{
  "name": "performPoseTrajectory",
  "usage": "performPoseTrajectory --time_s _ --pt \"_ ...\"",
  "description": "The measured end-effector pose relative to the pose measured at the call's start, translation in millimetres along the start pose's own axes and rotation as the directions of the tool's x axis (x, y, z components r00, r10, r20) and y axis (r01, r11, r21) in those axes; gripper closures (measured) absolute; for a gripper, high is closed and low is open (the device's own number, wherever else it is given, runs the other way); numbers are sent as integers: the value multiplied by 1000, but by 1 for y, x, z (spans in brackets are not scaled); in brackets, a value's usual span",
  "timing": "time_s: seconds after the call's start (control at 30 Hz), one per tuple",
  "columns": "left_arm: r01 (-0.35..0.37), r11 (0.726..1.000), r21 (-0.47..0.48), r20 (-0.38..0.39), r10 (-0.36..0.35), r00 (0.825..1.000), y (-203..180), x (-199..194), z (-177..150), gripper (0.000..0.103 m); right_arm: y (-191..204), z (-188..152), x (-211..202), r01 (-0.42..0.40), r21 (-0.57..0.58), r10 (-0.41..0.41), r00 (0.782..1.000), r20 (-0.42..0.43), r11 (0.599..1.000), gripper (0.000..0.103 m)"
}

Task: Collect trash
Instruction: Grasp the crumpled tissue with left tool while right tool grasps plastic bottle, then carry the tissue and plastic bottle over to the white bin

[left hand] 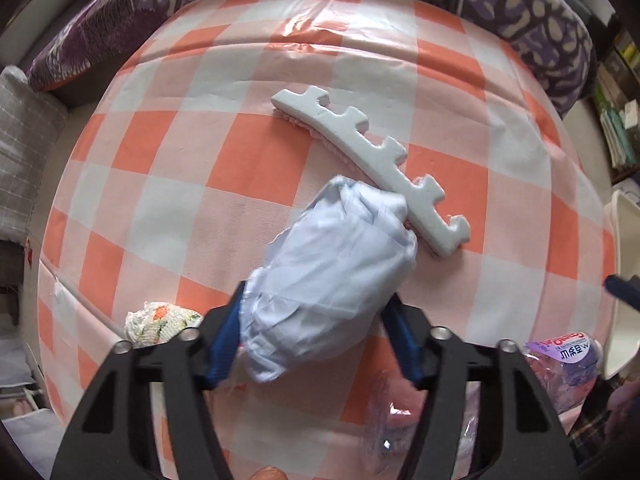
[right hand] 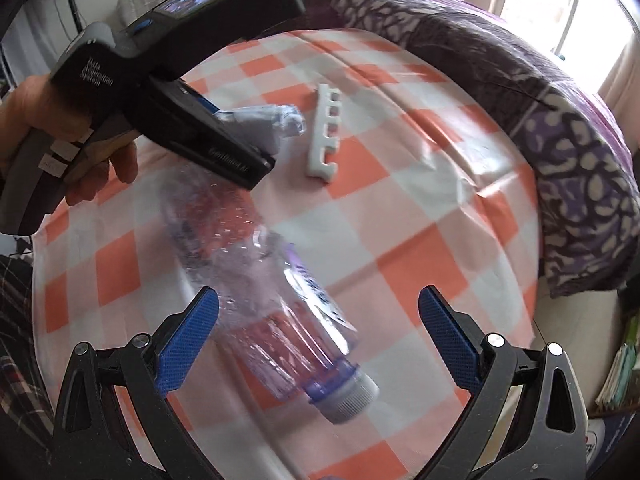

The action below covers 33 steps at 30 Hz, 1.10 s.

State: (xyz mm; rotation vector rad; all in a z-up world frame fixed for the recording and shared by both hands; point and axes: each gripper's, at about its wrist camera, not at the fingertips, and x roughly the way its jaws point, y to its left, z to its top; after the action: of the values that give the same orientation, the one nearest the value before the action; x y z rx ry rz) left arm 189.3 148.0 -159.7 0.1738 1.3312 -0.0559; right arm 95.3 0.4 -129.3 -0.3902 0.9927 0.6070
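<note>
The left gripper point(left hand: 316, 332) has its fingers pressed on a crumpled white bag point(left hand: 328, 280) lying on the checked bed point(left hand: 168, 184). Beyond the bag lies a notched foam strip point(left hand: 372, 160), touching it. Nearer than the bag, the right gripper point(right hand: 318, 332) stands spread around a clear plastic bottle point(right hand: 272, 300), fingers apart from it.

Beside the white notched foam strip point(left hand: 372, 168), the crumpled pale bag point(left hand: 332, 280) covers part of the strip's near edge and most of both blue pads of the left gripper point(left hand: 316, 340). The clear bottle point(right hand: 280, 312) is motion-blurred, its label perhaps unreadable; in the left view only a corner of it shows.
</note>
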Motion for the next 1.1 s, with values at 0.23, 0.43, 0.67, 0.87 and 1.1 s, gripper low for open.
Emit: performPoseTrajectory --time_s 0.23,0.43,0.67,0.87,1.1 --pt "-6 999 -37 47 8 999 10 -15 -8 52 28 5 27 -9 -92 3 998 -57 996 7" --pt "-13 993 -117 109 26 994 28 -38 -15 51 38 11 39 -24 -56 20 997 -80 998 32" --pt "24 977 -213 182 15 983 47 -60 -23 51 24 20 22 -18 82 17 1000 18 996 42" --pt "51 959 -280 252 22 967 50 -78 -23 51 1 28 -8 3 212 -36 988 152 977 42" --pt "48 942 -333 330 69 942 44 -96 -29 51 -24 30 -32 52 345 -144 958 247 937 42"
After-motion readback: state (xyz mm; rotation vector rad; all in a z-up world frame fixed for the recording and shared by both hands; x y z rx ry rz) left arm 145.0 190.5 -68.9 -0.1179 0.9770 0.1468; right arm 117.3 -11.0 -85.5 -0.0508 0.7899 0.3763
